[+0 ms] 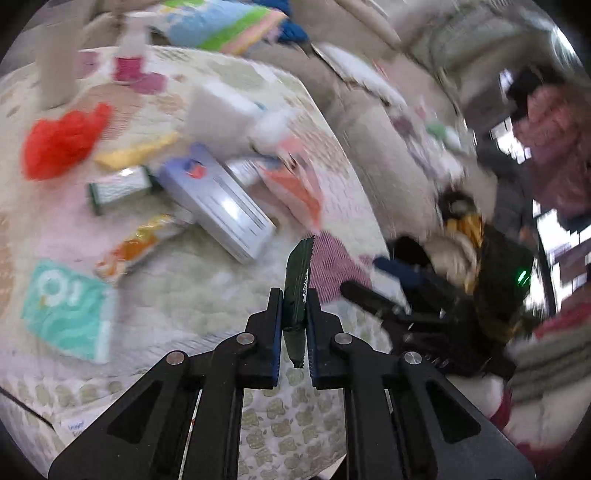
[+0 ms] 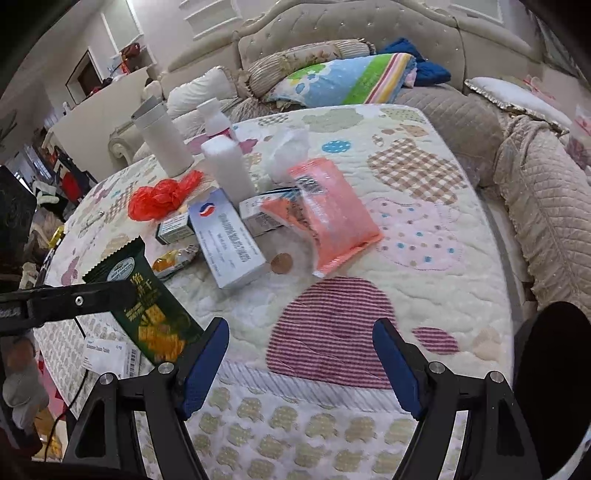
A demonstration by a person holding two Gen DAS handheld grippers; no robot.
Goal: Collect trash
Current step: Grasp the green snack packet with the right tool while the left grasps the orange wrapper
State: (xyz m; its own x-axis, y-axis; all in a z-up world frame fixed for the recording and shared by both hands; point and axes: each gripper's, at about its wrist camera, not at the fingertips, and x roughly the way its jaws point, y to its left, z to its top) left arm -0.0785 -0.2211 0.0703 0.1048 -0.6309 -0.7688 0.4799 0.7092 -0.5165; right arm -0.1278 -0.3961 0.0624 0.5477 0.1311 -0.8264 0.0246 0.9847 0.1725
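Nearest the lens, left gripper (image 1: 294, 310) clamped edge-on upon a dark green cracker wrapper (image 1: 297, 295), lifted clear of the patchwork quilt (image 1: 207, 295); right gripper (image 2: 300, 360), jaws apart and empty, above a red-striped patch. Beyond, on the quilt: white carton (image 2: 229, 243) touching an orange pouch (image 2: 328, 218); yellow sweet wrapper (image 2: 173, 260) just beside the carton; crumpled red bag (image 2: 162, 195); white bottle (image 2: 227, 166). Farthest, a striped pillow (image 2: 347, 79) against the tufted headboard (image 2: 332, 26).

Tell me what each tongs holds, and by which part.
Left tongs: dark green snack wrapper, pinched across its middle. Right tongs: open, holding nothing.
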